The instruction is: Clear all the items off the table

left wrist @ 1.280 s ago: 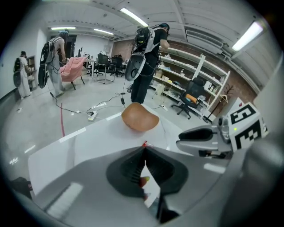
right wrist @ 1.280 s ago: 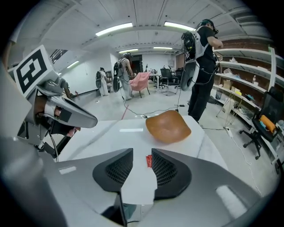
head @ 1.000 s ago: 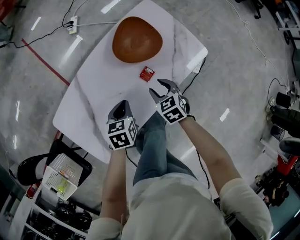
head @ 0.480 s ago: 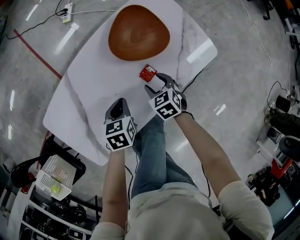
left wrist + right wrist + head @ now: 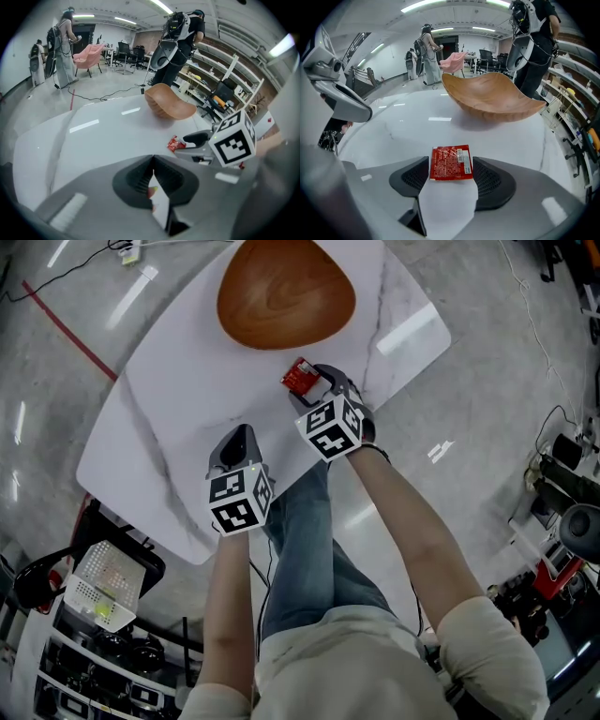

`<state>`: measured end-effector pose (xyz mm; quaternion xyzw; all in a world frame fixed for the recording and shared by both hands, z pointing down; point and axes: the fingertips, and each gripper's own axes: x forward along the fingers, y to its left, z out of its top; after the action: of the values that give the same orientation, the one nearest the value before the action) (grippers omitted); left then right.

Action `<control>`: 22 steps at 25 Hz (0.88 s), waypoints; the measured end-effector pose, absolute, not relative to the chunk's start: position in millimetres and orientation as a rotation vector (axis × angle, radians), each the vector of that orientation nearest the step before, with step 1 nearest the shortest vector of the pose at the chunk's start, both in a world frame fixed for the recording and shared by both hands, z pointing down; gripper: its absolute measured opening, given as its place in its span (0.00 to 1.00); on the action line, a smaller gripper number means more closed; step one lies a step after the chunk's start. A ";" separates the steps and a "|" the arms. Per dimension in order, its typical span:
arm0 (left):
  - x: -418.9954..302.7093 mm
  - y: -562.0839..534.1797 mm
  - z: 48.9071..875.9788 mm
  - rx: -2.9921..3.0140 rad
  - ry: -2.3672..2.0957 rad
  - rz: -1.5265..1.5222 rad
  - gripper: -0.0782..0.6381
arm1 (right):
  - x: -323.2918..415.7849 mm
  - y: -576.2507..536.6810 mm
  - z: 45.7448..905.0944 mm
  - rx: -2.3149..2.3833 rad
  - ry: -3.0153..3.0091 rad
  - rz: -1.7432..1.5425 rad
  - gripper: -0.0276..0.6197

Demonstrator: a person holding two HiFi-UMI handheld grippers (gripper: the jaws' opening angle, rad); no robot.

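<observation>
Looking down from the head view, the right claw [image 5: 312, 382] sits over the red packet [image 5: 298, 377] on the white desk [image 5: 178, 427], near the wooden bowl [image 5: 286, 292]. You can't see much of the grip from up there though. The right gripper view sorts it out: the packet lies flat on the desk between the two jaws. They've just been opening and stand wide, pads right beside its side edges, not squeezing it. The left claw [image 5: 238, 441] hangs over the near part of the desk, well apart from the packet, and its own view shows the jaws pressed together. That view also catches the right claw side-on, plus people [image 5: 180, 37] standing behind the bowl.
</observation>
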<state>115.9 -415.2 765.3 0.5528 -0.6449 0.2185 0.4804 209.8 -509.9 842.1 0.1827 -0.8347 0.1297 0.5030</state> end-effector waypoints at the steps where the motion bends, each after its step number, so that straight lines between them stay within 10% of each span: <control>1: 116.1 -414.3 766.5 1.347 -1.571 0.534 0.12 | 209.4 -509.5 844.7 0.437 -2.012 0.314 0.49; 13: 117.3 -413.0 768.2 1.344 -1.564 0.528 0.12 | 205.3 -509.5 850.7 0.385 -2.009 0.301 0.49; 17: 118.2 -412.8 764.2 1.346 -1.565 0.526 0.12 | 204.1 -507.8 849.0 0.351 -1.965 0.209 0.12; 22: 119.6 -410.5 760.4 1.355 -1.565 0.526 0.12 | 205.4 -501.8 849.2 0.328 -1.925 0.210 0.08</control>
<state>119.6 -410.5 760.4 0.5560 -0.6420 0.2156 0.4819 205.4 -501.8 849.2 0.1387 -0.8151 0.0887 0.5554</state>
